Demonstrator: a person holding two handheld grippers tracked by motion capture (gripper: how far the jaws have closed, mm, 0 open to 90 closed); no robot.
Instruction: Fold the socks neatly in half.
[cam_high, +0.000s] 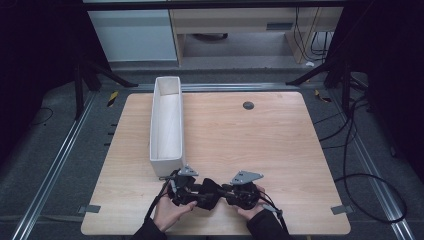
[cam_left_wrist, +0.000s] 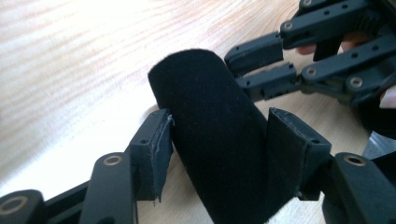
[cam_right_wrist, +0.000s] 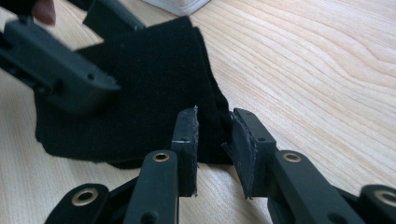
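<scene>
Currently my right gripper (cam_right_wrist: 212, 149) pinches one edge of the soft black felt-like cloth (cam_right_wrist: 140, 102) at the near table edge. My left gripper (cam_left_wrist: 217, 154) straddles the cloth's rolled fold (cam_left_wrist: 210, 126); its pads sit against it, though I cannot tell whether they press. Risk, as I judge it: the fold slips free if the left grip is loose. Beyond stands the long white rectangular bin (cam_high: 166, 125) on the light wooden table (cam_high: 260, 140).
</scene>
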